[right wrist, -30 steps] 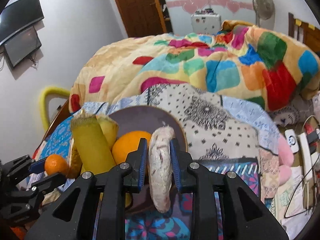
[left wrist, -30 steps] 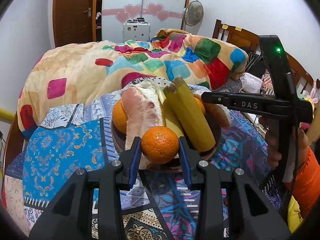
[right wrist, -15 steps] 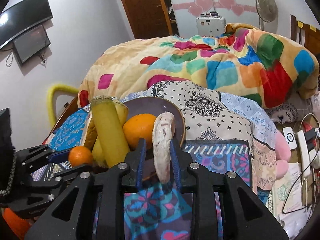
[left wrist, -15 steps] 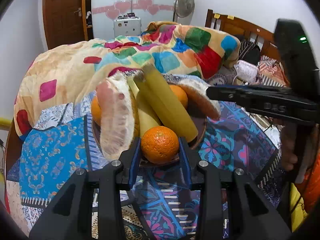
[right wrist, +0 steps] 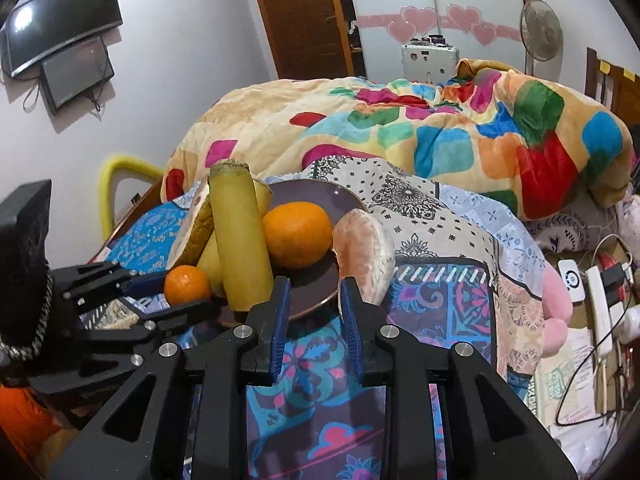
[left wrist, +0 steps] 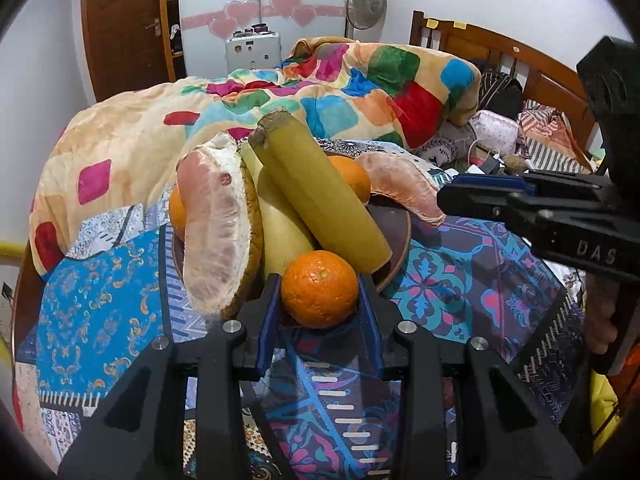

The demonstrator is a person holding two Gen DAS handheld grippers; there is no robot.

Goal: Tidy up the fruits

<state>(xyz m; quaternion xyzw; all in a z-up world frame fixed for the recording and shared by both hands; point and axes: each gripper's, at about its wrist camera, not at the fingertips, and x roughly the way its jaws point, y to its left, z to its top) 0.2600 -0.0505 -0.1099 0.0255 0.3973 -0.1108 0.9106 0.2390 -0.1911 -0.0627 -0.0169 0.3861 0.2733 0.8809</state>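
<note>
Slipping out of the right tool (right wrist: 314, 304), the pomelo segment (right wrist: 362, 248) now leans on the plate (right wrist: 312, 294) rim, just beyond the tool's right finger. Its jaws stand narrowly apart and empty, so I judge this piece as placed. The left tool (left wrist: 320, 298) still grips the small orange (left wrist: 319, 288), held at the near rim of the plate.

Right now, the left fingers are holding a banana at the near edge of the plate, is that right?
Not quite. The left gripper has its fingers shut on a small orange, not a banana, at the near edge of the plate. The left wrist view shows it.
</note>
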